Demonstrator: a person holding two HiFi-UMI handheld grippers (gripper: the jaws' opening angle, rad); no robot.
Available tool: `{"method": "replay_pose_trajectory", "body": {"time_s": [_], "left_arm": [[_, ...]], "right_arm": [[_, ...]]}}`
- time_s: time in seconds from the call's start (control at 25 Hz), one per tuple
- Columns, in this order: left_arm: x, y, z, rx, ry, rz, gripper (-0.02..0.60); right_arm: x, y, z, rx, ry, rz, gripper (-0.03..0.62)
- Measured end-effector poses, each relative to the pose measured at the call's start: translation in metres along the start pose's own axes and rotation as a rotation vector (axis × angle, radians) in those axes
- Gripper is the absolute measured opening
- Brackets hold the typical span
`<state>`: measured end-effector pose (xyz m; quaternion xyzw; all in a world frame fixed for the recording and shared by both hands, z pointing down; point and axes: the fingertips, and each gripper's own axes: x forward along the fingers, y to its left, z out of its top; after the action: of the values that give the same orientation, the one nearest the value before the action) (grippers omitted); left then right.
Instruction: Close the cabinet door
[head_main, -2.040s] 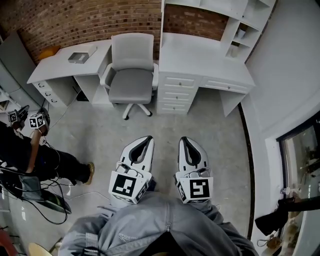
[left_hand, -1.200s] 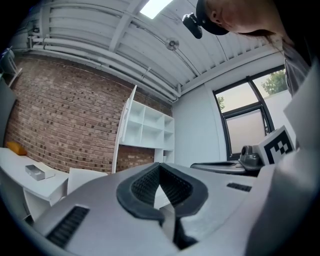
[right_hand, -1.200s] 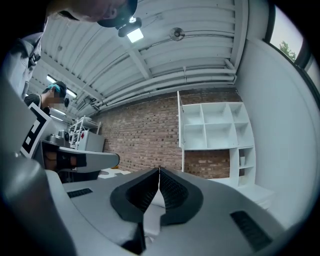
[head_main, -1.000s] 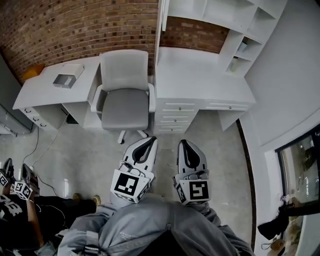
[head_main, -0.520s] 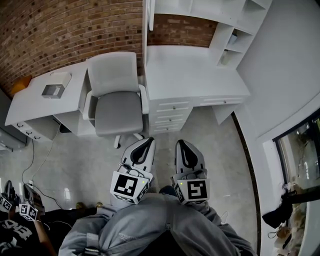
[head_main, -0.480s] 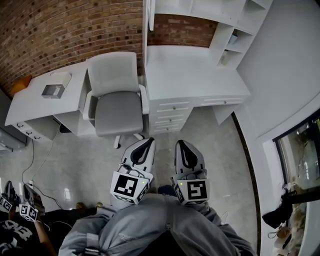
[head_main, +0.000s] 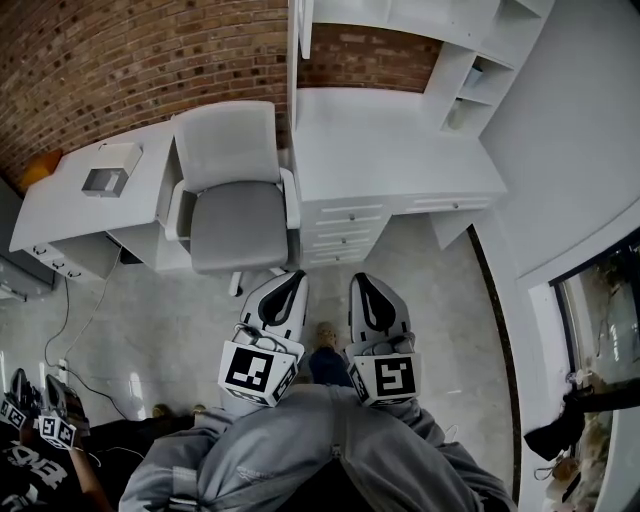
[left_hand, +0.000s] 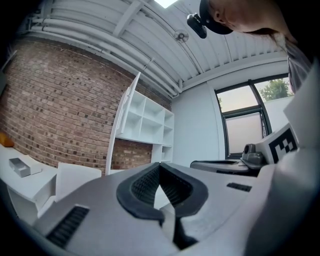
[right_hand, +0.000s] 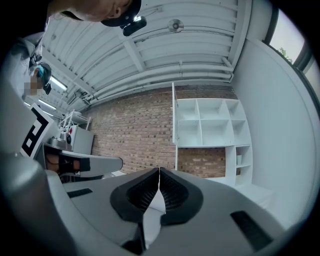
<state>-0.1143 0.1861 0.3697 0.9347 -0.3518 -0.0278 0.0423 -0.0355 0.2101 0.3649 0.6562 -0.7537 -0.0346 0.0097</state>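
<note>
Bright, soft daylight from the window (left_hand: 244, 122); fisheye-warped, dark-rimmed edges.

No readable text anywhere in the scene

The cube on the left gripper (head_main: 289, 278) and the cube on the right gripper (head_main: 364, 282) show only black-and-white square patterns, which are codes and not letters or numbers. A small cube (head_main: 48, 432) at the lower left carries the same kind of pattern. The white print on the dark shirt (head_main: 12, 458) in that corner is too small and too cut off to read. The furniture and the walls carry no label that I can make out.
</note>
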Motion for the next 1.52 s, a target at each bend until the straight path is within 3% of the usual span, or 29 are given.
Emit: {"method": "replay_pose_trajectory", "body": {"time_s": [0.4, 0.96, 1.52], "left_arm": [[0.07, 0.032, 0.006, -0.002, -0.028, 0.023, 0.003], [0.172, 0.069, 0.003, 0.01, -0.038, 0.121, 0.003], [0.218, 0.076, 0.021, 0.05, -0.045, 0.195, 0.003]], "right_arm": [[0.074, -0.038, -0.004, -0.005, -0.02, 0.068, 0.028], [0.166, -0.103, -0.018, -0.005, -0.022, 0.177, 0.028], [0.209, -0.134, -0.003, 0.011, -0.084, 0.272, 0.028]]}}
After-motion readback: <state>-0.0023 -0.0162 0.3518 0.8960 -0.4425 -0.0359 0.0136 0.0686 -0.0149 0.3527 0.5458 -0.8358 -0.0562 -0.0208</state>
